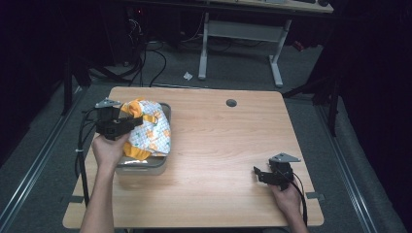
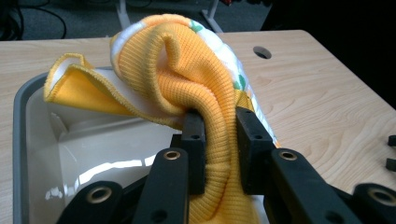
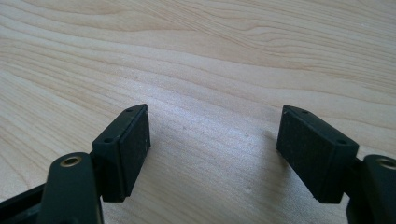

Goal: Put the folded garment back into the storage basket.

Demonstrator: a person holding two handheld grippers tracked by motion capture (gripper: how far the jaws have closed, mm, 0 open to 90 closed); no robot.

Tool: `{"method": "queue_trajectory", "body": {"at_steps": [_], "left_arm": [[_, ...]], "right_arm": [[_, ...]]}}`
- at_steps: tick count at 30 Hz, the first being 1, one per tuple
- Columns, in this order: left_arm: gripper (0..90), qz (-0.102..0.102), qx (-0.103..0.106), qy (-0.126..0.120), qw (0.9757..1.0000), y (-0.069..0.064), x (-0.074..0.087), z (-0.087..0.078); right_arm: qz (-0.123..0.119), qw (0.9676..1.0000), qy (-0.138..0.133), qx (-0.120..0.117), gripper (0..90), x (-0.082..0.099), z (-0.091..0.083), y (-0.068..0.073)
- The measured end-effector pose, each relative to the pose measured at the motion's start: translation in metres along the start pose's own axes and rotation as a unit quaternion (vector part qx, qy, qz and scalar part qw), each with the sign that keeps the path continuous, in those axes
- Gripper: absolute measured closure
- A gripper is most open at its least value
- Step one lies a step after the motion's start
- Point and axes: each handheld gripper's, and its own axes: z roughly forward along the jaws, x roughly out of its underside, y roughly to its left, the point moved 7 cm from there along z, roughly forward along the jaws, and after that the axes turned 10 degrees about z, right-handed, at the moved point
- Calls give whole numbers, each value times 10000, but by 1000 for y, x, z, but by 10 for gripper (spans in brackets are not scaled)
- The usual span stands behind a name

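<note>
Left gripper [image 2: 215, 140]: jaws clamped on a ribbed orange fold of a cloth [image 1: 148, 130], held over the near-left corner of the table.
Cloth: orange-edged, white with a printed pattern, bunched and draped across a grey tray [image 1: 145, 168]; part hangs over the rim.
Handling: likely light, soft and limp; it will sag and trail, so a thick hem or gathered fold gives the surest hold.
Right gripper [image 3: 212, 154]: jaws standing apart, nothing between them, resting low over the bare wooden table [image 1: 218, 145], well apart from the tray.
</note>
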Motion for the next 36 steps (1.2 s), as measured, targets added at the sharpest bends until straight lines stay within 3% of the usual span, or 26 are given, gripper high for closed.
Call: {"method": "queue_trajectory", "body": {"at_steps": [8, 11, 22, 36], "left_arm": [[752, -50, -51, 134, 9999, 7, 10, 10], [752, 47, -136, 319, 9994, 10, 15, 15], [751, 38, -278, 645, 9975, 17, 32, 37], [739, 238, -554, 1076, 9924, 23, 44, 57]], "right_arm": [[-2, 10000, 6, 0, 259, 0, 0, 0], [-3, 10000, 6, 1, 259, 0, 0, 0], [-4, 10000, 6, 3, 259, 0, 0, 0], [-4, 10000, 8, 1, 259, 0, 0, 0]]}}
